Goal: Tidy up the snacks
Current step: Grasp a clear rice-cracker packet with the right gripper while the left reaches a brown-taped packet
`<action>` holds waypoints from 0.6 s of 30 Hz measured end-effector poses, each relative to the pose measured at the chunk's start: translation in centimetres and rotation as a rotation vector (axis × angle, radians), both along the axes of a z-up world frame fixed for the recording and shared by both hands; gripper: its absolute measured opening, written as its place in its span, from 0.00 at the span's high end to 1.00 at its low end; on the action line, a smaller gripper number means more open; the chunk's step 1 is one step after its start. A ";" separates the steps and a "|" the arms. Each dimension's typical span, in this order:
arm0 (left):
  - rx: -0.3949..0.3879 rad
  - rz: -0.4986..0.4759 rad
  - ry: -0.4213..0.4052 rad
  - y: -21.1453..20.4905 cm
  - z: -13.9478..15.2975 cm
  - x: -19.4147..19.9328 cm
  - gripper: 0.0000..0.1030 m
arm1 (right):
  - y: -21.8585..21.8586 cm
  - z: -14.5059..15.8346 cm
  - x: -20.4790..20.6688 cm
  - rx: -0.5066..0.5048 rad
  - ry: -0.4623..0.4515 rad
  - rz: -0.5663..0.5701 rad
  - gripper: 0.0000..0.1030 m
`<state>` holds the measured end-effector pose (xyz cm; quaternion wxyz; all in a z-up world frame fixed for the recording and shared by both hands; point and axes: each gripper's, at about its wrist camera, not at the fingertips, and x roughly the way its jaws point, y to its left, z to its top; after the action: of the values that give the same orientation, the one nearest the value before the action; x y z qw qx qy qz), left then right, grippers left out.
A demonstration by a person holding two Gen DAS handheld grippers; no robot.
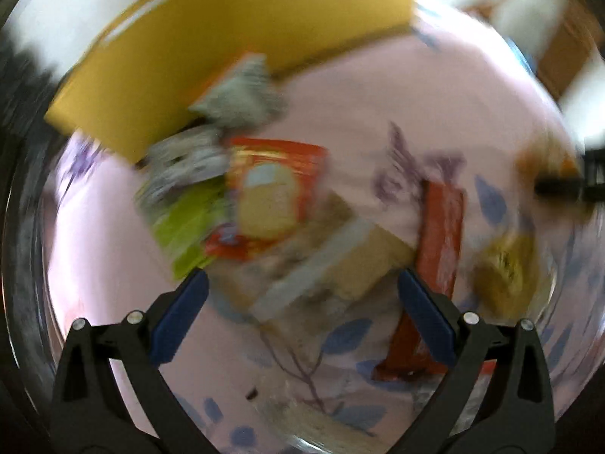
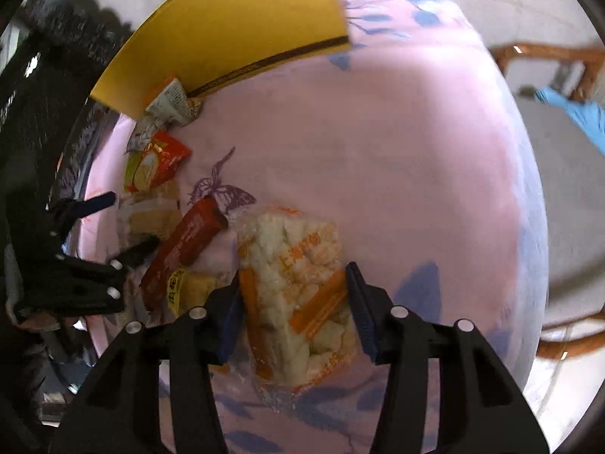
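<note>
Left wrist view looking down between its tongs (image 1: pixel 302 299) at close range, blurring, right wrist view looking down nearer, both sharing the yellow box (image 1: pixel 211 53) (image 2: pixel 242 26), red bar (image 1: pixel 440 234) (image 2: pixel 189 238), pink cloth (image 1: pixel 378 87) (image 2: pixel 378 151)

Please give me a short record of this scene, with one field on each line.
surface: pink floral cloth
container: yellow box, at the far edge
right gripper: open, fingers on either side of the clear rice cracker packet
left gripper: open, holds nothing, above a beige packet
other snacks: long red bar; red and yellow packet
left view: blurred
</note>
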<state>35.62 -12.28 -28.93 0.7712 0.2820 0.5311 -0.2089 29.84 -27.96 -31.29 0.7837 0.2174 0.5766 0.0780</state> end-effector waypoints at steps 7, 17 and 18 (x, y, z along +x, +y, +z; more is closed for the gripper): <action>-0.078 -0.031 0.011 0.4 0.4 0.3 0.39 | -0.1 0.4 -2.2 -0.029 0.031 -0.077 0.50; -0.202 0.004 0.043 4.2 2.6 -1.4 0.47 | 0.6 3.4 -3.8 -0.086 -0.010 -0.139 0.51; -0.218 0.015 0.041 4.8 3.1 -1.4 0.47 | 0.8 3.7 -3.8 -0.091 -0.018 -0.147 0.51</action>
<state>34.22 -7.48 -25.87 0.7877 0.1882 0.5231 -0.2654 26.02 -27.20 -27.59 0.8015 0.2227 0.5550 -0.0041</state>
